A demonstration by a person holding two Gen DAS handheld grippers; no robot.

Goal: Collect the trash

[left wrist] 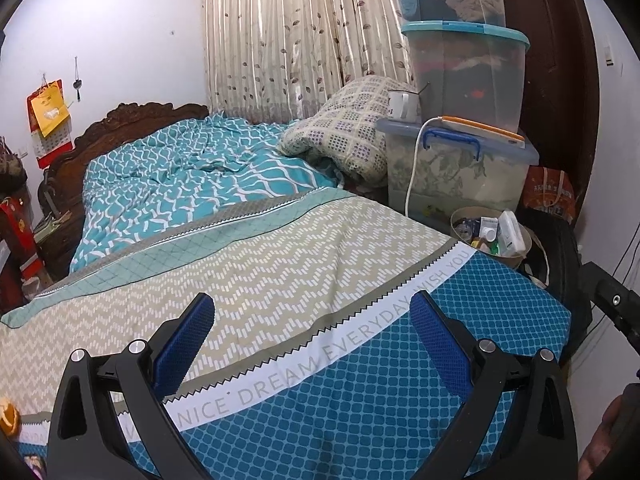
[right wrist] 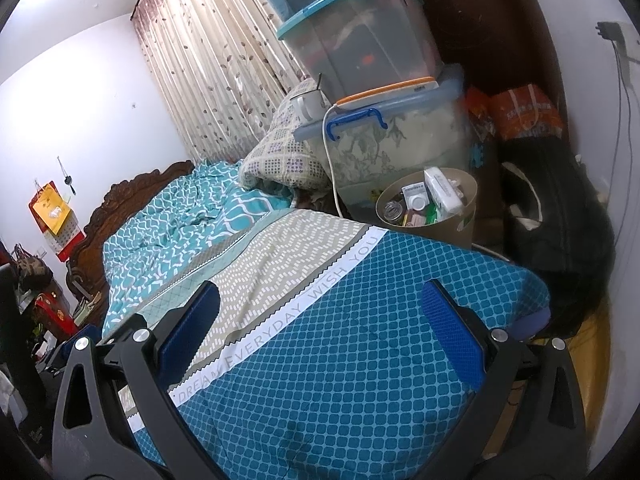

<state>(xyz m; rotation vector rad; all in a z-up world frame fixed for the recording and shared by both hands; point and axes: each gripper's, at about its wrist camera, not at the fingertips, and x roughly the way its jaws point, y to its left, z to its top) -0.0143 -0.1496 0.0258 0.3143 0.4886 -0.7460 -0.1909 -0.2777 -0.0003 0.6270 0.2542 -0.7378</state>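
A tan round waste bin [left wrist: 524,254] full of boxes, bottles and jars stands beyond the bed's far right corner; it also shows in the right wrist view [right wrist: 466,222]. My left gripper [left wrist: 312,312] is open and empty, held over the foot of the bed [left wrist: 360,400]. My right gripper [right wrist: 320,300] is open and empty, also over the blue patterned bedsheet [right wrist: 360,360]. An orange scrap [left wrist: 8,416] lies at the sheet's left edge, partly cut off. Part of my right gripper [left wrist: 612,300] shows at the right edge.
Stacked clear storage boxes [left wrist: 468,80] stand behind the bin, with a white mug [left wrist: 402,106], a tablet [left wrist: 484,130] and a white cable. A folded quilt [left wrist: 348,132] lies on the bed. A black bag [right wrist: 560,232] sits right of the bin.
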